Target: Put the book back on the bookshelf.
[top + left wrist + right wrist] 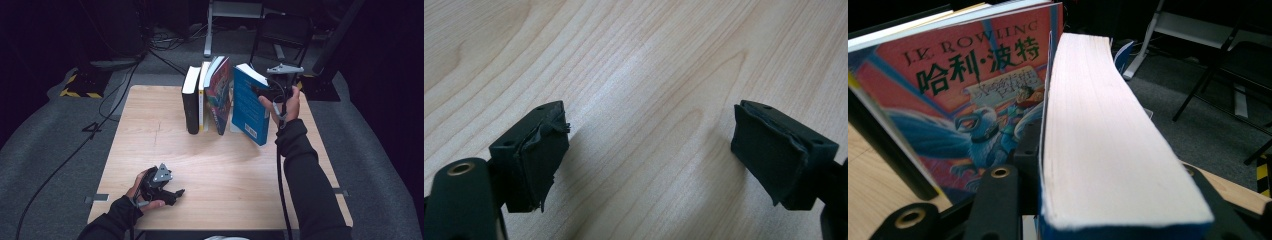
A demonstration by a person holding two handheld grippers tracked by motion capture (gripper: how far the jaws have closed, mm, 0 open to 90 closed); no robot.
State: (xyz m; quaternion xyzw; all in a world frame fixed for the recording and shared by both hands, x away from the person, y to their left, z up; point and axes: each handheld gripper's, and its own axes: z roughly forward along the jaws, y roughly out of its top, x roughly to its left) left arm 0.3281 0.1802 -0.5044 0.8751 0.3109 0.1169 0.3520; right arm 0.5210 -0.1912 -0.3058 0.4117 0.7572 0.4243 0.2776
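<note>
Desk (150,130): a rectangular slab of pale wood with long flowing grain, smooth and faintly glossy, sitting on grey carpeted floor (45,145).
Row of books (207,95): standing upright at the far middle of the desk; a thick black-spined volume (190,102) at the left, a thin yellow-edged one beside it, then a colourful paperback (219,97) leaning against them, its glossy cover showing a winged creature and printed Chinese characters in the right gripper view.
Blue book (248,105): a thick blue-covered paperback, tilting with its top away from the row and its lower corner hanging above the desk, just right of the colourful paperback; its cream page block (1098,130) is looking matte, finely lined and slightly bowed.
Right hand-held gripper (270,93): black, angular, topped by a grey three-cornered plate; its jaws are clamping the blue book at the upper edge, one on each cover.
Left hand-held gripper (172,194): resting low on the near left of the desk, jaws spread wide and holding nothing; its rubbery black pads (544,150) are looking frayed and peeling at the edges.
</note>
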